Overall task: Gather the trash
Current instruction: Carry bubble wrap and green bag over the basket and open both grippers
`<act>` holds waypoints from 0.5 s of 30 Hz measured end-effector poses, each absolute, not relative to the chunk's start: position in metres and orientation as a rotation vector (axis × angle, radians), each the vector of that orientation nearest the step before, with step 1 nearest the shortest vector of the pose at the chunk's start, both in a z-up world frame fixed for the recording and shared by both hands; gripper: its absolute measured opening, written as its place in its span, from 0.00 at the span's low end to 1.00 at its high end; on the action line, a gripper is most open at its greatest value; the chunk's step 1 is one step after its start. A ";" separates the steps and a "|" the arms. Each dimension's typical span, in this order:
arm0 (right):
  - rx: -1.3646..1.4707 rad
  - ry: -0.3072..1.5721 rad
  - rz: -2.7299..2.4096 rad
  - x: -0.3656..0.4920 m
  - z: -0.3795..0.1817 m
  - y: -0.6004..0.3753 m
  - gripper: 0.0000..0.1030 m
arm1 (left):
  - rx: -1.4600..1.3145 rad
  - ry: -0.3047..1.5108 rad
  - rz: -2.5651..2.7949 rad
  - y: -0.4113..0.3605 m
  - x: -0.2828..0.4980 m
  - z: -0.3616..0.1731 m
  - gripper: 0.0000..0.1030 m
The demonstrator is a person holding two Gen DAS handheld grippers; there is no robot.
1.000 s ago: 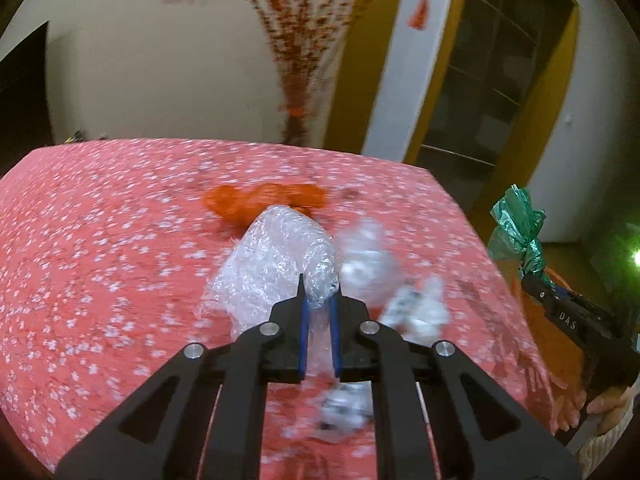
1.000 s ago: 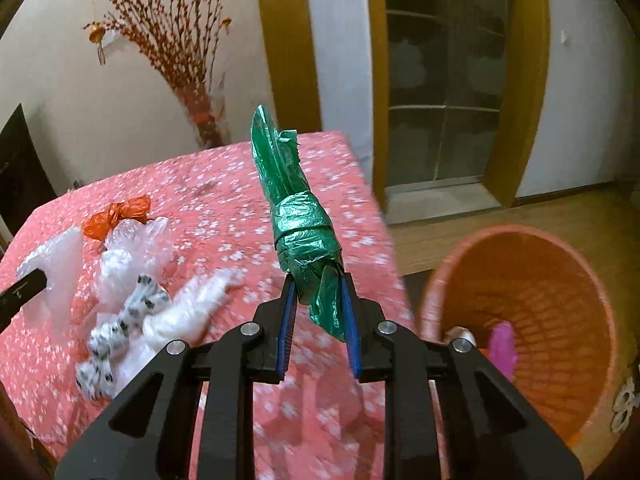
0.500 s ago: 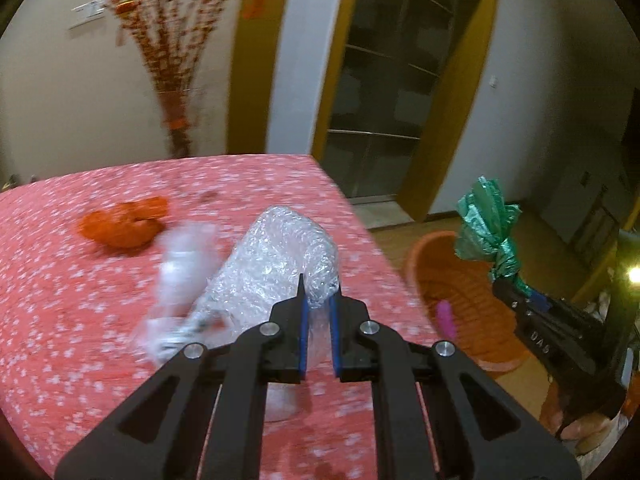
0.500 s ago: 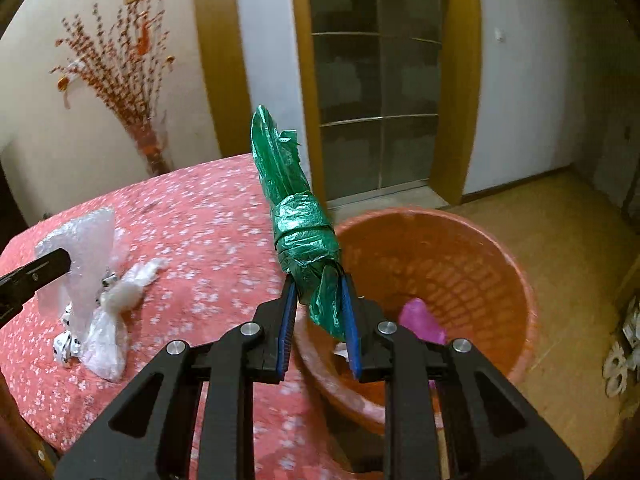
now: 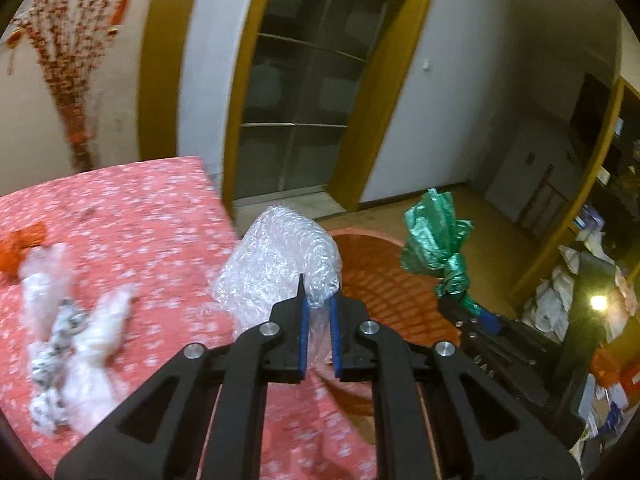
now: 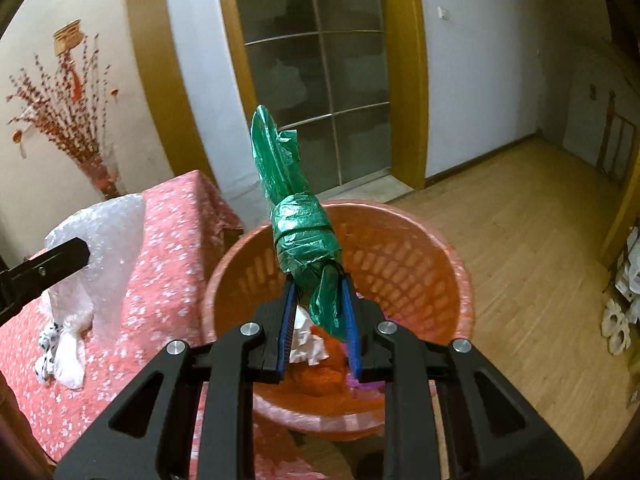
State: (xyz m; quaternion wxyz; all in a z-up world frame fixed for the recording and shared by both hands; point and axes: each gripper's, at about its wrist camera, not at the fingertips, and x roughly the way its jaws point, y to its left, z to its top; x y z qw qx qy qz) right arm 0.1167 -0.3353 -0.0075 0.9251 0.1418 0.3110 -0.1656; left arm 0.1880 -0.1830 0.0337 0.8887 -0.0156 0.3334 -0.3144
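Observation:
My left gripper [image 5: 318, 300] is shut on a wad of clear bubble wrap [image 5: 280, 264] and holds it over the table's right edge, beside the orange basket [image 5: 384, 276]. It also shows in the right wrist view [image 6: 104, 240]. My right gripper [image 6: 318, 292] is shut on a knotted green plastic bag [image 6: 300, 224] and holds it above the mouth of the orange basket [image 6: 432, 248]. The green bag shows in the left wrist view [image 5: 436, 236] too. White paper and orange and pink trash lie in the basket.
The table has a red flowered cloth [image 5: 132, 216]. White bags with a black-spotted wrapper [image 5: 68, 340] and an orange bag [image 5: 20, 244] lie on it. A vase of red branches [image 6: 76, 120] stands at the wall. Wooden floor [image 6: 520, 216] is to the right; cluttered shelves [image 5: 592, 264] stand further right.
Both grippers have swung right, from over the table to the basket. The green bag is now above the basket's mouth; the bubble wrap has reached the table's edge.

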 end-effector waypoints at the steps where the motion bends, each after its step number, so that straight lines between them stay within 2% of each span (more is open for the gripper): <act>1: 0.295 0.639 -0.345 0.116 -0.008 -0.339 0.22 | -0.029 0.696 -0.665 -0.190 0.188 0.032 0.10; 15: 0.370 0.661 -0.384 0.126 -0.023 -0.373 0.22 | 0.003 0.768 -0.748 -0.249 0.213 0.003 0.10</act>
